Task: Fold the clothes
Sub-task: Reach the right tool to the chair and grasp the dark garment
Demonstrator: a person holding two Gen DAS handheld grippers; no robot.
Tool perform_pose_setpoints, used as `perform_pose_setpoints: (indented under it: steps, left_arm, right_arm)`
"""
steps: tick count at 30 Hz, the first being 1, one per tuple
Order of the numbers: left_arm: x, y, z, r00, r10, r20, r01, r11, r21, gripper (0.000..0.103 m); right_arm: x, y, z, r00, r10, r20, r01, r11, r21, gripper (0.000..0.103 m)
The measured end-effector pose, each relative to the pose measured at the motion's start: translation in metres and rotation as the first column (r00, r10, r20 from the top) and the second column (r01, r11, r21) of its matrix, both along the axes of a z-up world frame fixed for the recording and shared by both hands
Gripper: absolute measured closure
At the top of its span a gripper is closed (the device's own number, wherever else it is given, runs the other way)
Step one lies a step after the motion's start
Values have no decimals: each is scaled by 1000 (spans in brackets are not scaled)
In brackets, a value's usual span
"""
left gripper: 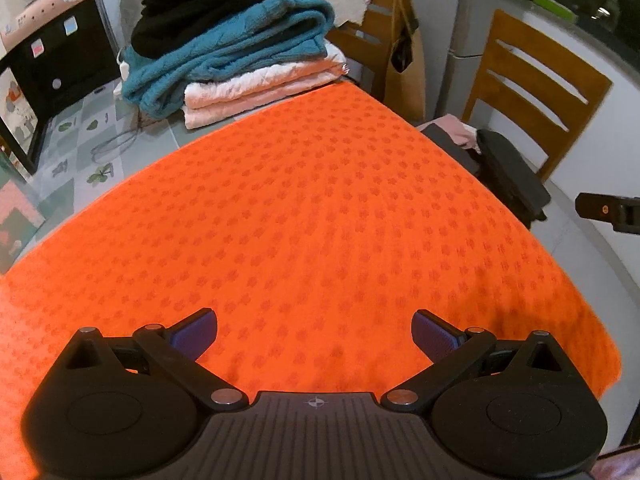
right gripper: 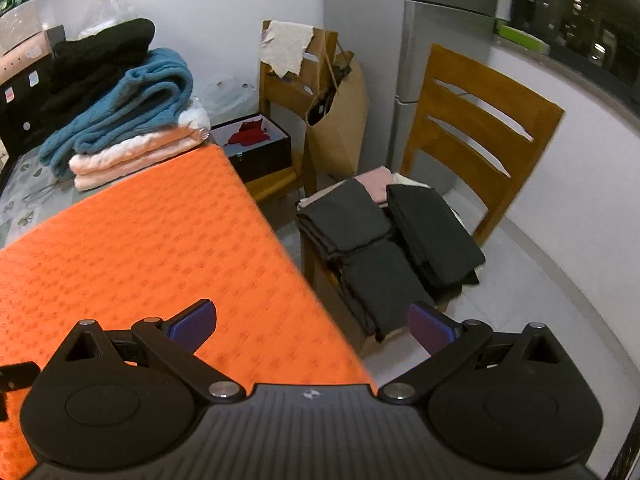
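An orange patterned cloth (left gripper: pixel 304 216) lies flat over the table, also seen in the right wrist view (right gripper: pixel 152 248). My left gripper (left gripper: pixel 315 334) hovers open above its near part, nothing between the blue pads. My right gripper (right gripper: pixel 312 326) is open over the cloth's right edge, one finger above the cloth and one above the floor gap. A stack of folded clothes (left gripper: pixel 236 40) (black, teal, white-pink) sits at the far end of the table (right gripper: pixel 120 100). Dark folded garments (right gripper: pixel 392 240) lie piled on a chair seat to the right. A black part of the right gripper (left gripper: pixel 608 212) shows at the left view's right edge.
Two wooden chairs (right gripper: pixel 480 128) stand right of the table; the farther one (right gripper: pixel 288 80) carries a brown paper bag (right gripper: pixel 340 120) and a black box (right gripper: pixel 256 148). A black appliance (left gripper: pixel 52 60) stands at the table's left. A grey fridge (right gripper: pixel 440 40) is behind.
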State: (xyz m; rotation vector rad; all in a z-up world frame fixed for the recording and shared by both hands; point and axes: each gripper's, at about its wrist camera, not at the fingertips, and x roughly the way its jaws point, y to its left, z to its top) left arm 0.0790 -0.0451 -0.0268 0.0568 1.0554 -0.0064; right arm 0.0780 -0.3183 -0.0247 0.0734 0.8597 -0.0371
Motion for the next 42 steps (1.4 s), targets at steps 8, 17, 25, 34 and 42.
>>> perform_pose_setpoints:
  steps: [8,17,25,34,42]
  left_arm:
    - [59,-38,-11,998,46,-49,-43,998,48,0]
    - [103,-71,-10,995,95,33,-96,995,34,0]
    - [136,-92,-28,994,103,32,-104,994,20,0]
    - [161,-99,-46,996,93,-3,-93,996,-8,0]
    - [166,-91,-55,990,138,-41,-138,990,6,0]
  right_arm:
    - [88,-70,-45,999,-3,-49,6,998,61,1]
    - [165,-156,-115,995,-74,-62,79,994,76,1]
    - [238,-209,-219,991,-93,-94,91,996,-19,3]
    - [303,-220,-320,987,-75,-144,50,984,-170,7]
    - [336,-220,-365,976,-63,-209,7,966,-258,37]
